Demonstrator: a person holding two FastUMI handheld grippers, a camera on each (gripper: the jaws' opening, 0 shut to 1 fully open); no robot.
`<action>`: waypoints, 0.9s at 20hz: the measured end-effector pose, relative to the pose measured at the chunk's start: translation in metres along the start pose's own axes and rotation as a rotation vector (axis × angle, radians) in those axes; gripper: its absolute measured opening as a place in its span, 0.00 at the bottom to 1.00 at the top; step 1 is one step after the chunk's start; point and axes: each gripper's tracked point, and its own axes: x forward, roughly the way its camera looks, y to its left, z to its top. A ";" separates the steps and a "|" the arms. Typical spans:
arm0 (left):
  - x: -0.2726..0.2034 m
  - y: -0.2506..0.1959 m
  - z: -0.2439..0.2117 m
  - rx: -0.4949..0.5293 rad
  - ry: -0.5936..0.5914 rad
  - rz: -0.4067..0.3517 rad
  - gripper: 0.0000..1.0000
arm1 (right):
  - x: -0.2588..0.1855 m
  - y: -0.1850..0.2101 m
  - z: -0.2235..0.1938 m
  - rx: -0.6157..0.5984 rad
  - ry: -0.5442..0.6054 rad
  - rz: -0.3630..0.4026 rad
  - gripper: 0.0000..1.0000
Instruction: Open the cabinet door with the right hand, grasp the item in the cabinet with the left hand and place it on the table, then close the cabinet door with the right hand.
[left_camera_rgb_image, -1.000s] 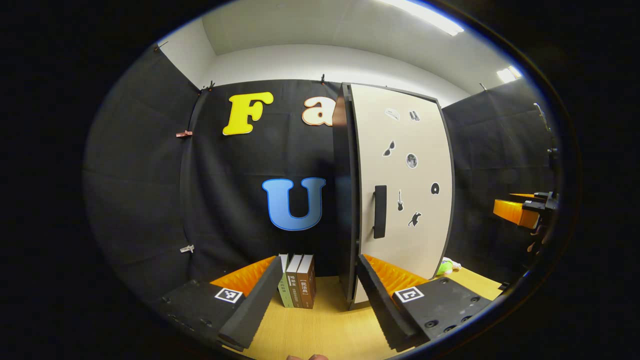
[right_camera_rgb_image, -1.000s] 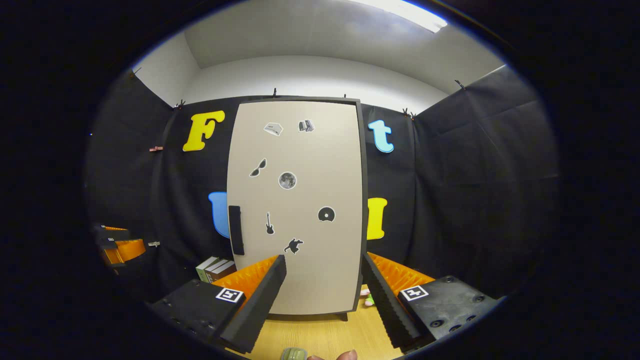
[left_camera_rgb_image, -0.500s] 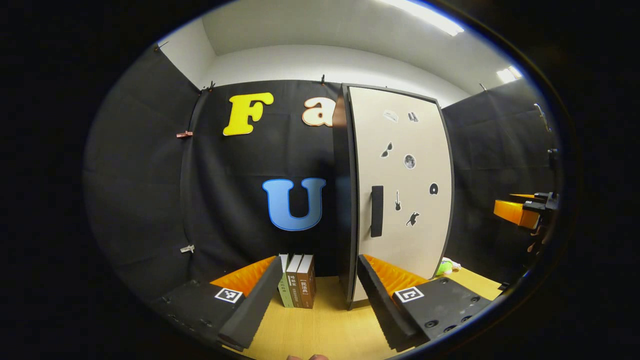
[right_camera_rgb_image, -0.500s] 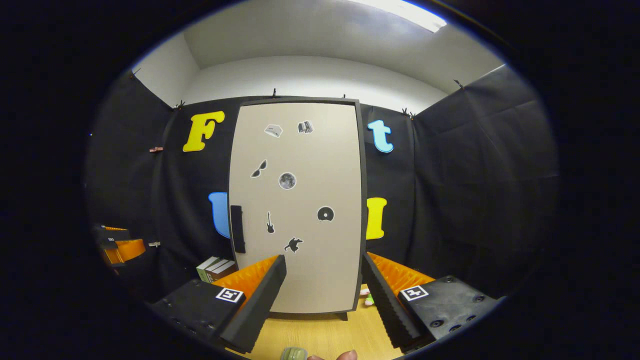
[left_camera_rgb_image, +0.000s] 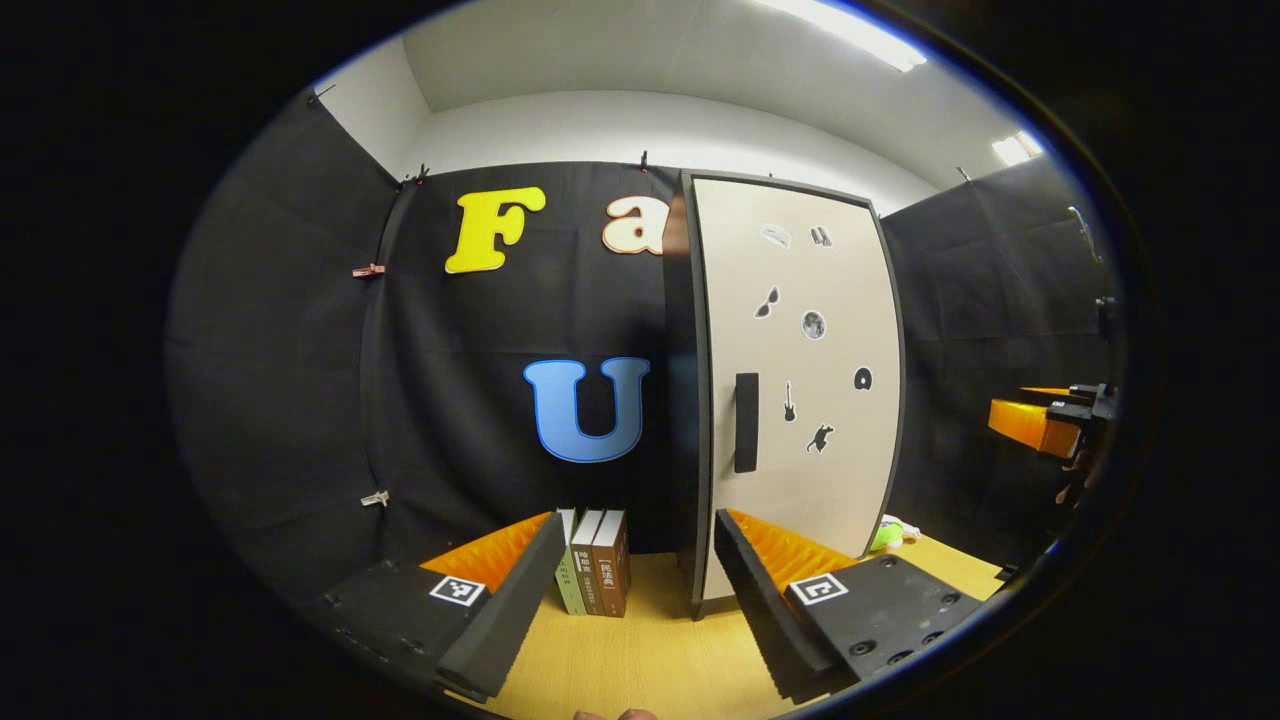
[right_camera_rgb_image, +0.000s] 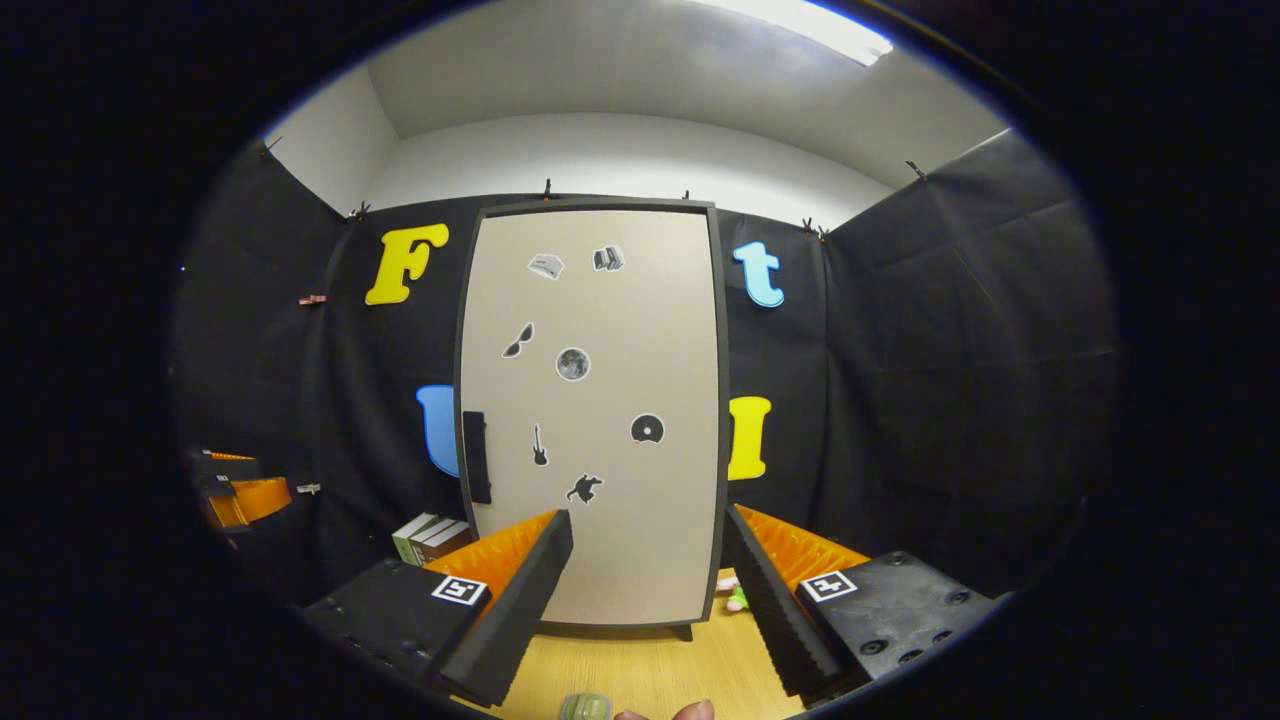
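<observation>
You have the cabinet door (right_camera_rgb_image: 600, 420) standing upright on the far side of the wooden table (right_camera_rgb_image: 650, 675), a tall beige panel with a dark frame. It sits flush in that frame, closed. Its dark vertical handle (right_camera_rgb_image: 476, 457) is on the left edge, a little below mid-height, and small stickers dot the face. In the left gripper view you see the door (left_camera_rgb_image: 800, 380) at an angle, with the handle (left_camera_rgb_image: 746, 422) near its left edge. Beside the cabinet's right foot, a small green-and-pink item (right_camera_rgb_image: 733, 592) lies on the table.
</observation>
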 end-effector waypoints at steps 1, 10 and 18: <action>0.000 -0.001 -0.001 0.001 0.000 -0.001 0.95 | 0.000 0.000 0.000 0.002 0.000 0.000 0.98; 0.002 -0.005 0.000 0.008 0.003 -0.002 0.95 | 0.003 -0.004 -0.001 0.007 0.001 -0.001 0.98; 0.002 -0.005 -0.002 0.008 0.003 0.004 0.95 | 0.002 -0.004 -0.001 0.007 -0.002 -0.001 0.98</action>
